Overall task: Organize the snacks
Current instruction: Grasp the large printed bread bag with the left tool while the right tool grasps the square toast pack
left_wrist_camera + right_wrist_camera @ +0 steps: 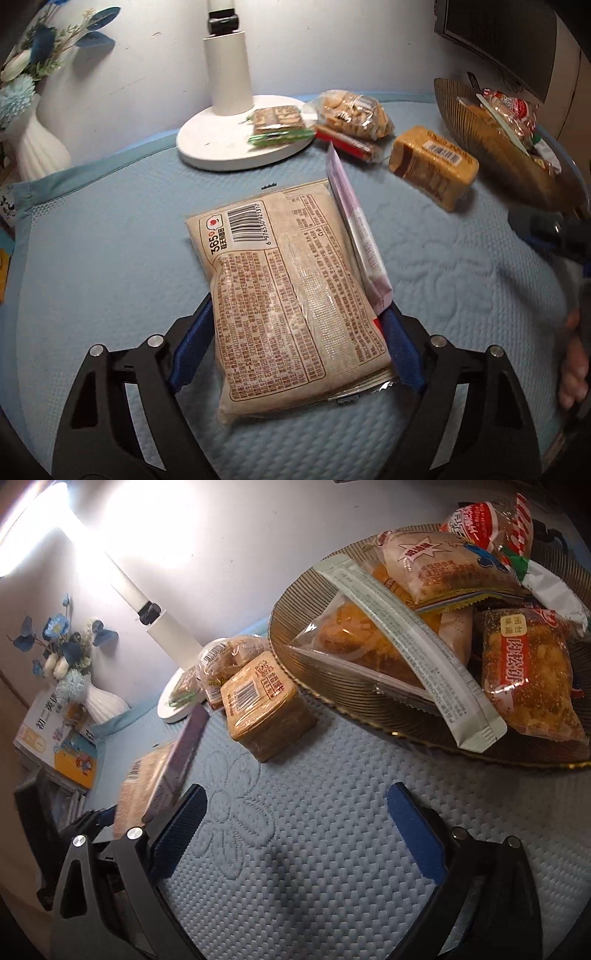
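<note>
Blue quilted mat covers table, white wall behind. Ribbed brown bowl at right holds many wrapped snacks: meat floss cake packet, red-star bread packet.

Left gripper closed on beige snack pack, barcode side up, with purple packet pressed at its right edge. Right gripper wide open, empty, above mat near bowl.

Lamp base carries small biscuit packets. Tan biscuit pack lies between lamp and bowl.

Only right wrist view shows books beside white vase.

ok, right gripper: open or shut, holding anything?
Open and empty. In the right wrist view the right gripper has its blue pads spread wide, with only the blue mat between them.
</note>
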